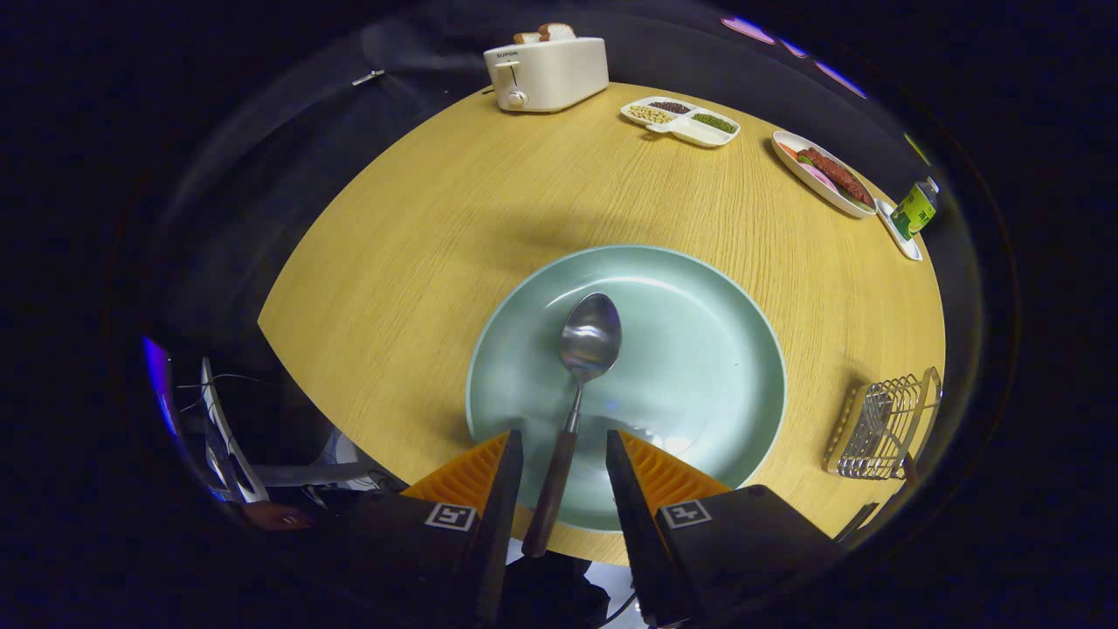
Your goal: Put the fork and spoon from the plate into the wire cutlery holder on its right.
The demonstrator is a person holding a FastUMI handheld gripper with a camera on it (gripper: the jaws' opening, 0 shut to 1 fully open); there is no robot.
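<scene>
Surface: round light-wood table (419,245), grain running toward the far side, sitting in a dark booth with black cloth behind. Near-left rim is curving away just beside the left finger; dark floor clutter and cables are lying below that edge.

Pale green plate (699,349) is sitting near the front edge, its near rim reaching almost to the table edge. Spoon (576,384) is lying in the plate, bowl up toward the plate centre, dark handle running back over the near rim and overhanging it.

Gripper (563,454) is hovering low over the near rim of the plate, fingers spread apart, one on each side of the spoon handle. Handle is sitting in the gap between them; a gap is showing on both sides, so nothing is being grasped.

Wire cutlery holder (886,424) is standing right of the plate, close to the right table edge, well apart from the fingers. Can't tell what is inside it.

Far side: white toaster (546,74) with bread in the slots, divided dish (681,120) of beans, oval dish (825,170) of food, green bottle (914,210) on a small tray at the far-right rim.

Open room: bare wood spanning between plate and far-side items, and a bare strip between plate and holder.
</scene>
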